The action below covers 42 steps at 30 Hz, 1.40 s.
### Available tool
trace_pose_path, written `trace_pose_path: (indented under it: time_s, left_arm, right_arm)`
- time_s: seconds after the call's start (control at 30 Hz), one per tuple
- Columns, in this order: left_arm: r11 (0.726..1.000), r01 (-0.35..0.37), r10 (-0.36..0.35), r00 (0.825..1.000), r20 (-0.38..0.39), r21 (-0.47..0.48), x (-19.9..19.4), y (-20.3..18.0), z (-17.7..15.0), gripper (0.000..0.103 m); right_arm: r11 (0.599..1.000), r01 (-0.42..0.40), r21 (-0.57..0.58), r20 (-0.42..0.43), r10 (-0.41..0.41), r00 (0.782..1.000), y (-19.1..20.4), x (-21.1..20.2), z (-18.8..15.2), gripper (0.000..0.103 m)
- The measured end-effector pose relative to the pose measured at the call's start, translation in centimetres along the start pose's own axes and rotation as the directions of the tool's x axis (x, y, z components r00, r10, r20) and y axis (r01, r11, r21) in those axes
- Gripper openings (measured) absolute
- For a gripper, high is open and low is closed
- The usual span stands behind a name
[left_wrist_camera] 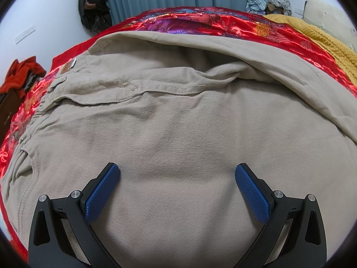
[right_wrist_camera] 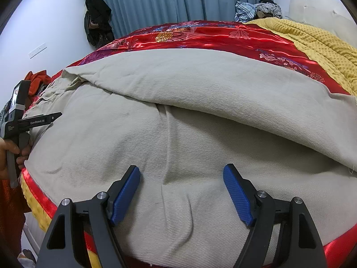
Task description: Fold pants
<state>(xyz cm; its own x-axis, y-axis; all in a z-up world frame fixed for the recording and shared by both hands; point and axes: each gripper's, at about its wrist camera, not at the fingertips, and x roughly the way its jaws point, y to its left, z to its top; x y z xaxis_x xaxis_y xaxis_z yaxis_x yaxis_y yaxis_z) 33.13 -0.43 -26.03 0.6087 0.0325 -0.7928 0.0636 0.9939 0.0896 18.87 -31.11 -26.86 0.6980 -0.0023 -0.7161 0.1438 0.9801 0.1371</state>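
Note:
Beige twill pants [left_wrist_camera: 178, 120] lie spread on a red satin bedspread [left_wrist_camera: 223, 22], waistband with a brown label [left_wrist_camera: 67, 67] at the left, and one leg lies folded over the far side. My left gripper [left_wrist_camera: 177, 169] is open and empty, just above the cloth near the seat. In the right wrist view the pants [right_wrist_camera: 178, 134] fill the frame, with the folded-over leg [right_wrist_camera: 212, 84] across the back. My right gripper [right_wrist_camera: 181, 172] is open and empty over the legs near the bed's front edge. The left gripper [right_wrist_camera: 33, 121] shows at the far left, hand-held.
A yellow knit blanket [right_wrist_camera: 312, 44] lies at the bed's right. Clothes piles sit at the far right [left_wrist_camera: 267, 2] and on the left [left_wrist_camera: 22, 71]. Blue curtains [right_wrist_camera: 178, 0] and a hanging black bag [right_wrist_camera: 97, 22] are behind the bed.

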Motion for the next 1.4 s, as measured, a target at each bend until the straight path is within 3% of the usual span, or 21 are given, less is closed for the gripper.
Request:
trace_pose_path:
  time_s: [0.6,0.7,0.8,0.9,0.97,1.1,1.2,1.27,1.33,1.4]
  left_arm:
    - [1.0,-0.002,0.002,1.0,-0.003,0.002,0.0,0.0,0.0,0.103]
    - [1.0,-0.001,0.001,1.0,-0.001,0.001,0.0,0.1,0.0,0.103]
    - [1.0,0.001,-0.001,1.0,0.006,0.0,0.0,0.2,0.0,0.103]
    - [1.0,0.003,-0.003,1.0,0.007,-0.001,0.0,0.3,0.0,0.103]
    - [1.0,0.004,-0.004,1.0,0.009,-0.001,0.0,0.3,0.0,0.103]
    - [1.0,0.003,-0.003,1.0,0.012,0.0,0.0,0.2,0.0,0.103]
    - [1.0,0.001,-0.001,1.0,0.01,0.001,0.1,0.3,0.0,0.103]
    - [1.0,-0.001,0.001,1.0,0.009,0.003,0.0,0.2,0.0,0.103]
    - [1.0,-0.004,0.004,1.0,0.009,0.004,0.1,0.3,0.0,0.103]
    - [1.0,-0.01,0.01,1.0,0.008,0.006,0.0,0.2,0.1,0.103]
  right_arm:
    - [1.0,-0.001,0.0,-0.009,0.001,1.0,0.1,-0.2,0.2,0.078]
    - [0.993,-0.082,0.089,0.017,0.081,0.997,-1.0,-1.6,0.2,0.078]
    - [0.949,-0.202,0.241,0.074,0.19,0.979,-4.0,-2.9,0.2,0.075]
    - [0.891,-0.198,0.409,0.157,0.145,0.977,-7.9,-3.9,0.1,0.075]
    - [0.817,-0.226,0.531,0.193,0.143,0.971,-10.9,-3.8,-0.3,0.073]
    - [0.744,-0.252,0.619,0.228,0.136,0.964,-13.3,-3.4,0.5,0.07]
    - [0.648,-0.268,0.713,0.257,0.114,0.96,-14.9,-3.0,0.7,0.07]
    - [0.612,-0.236,0.755,0.233,0.087,0.969,-15.4,-2.6,0.8,0.057]
    - [0.603,-0.174,0.778,0.186,0.043,0.982,-15.3,-2.3,1.2,0.016]
    - [0.626,-0.164,0.763,0.189,0.027,0.982,-15.2,-2.6,1.8,0.011]
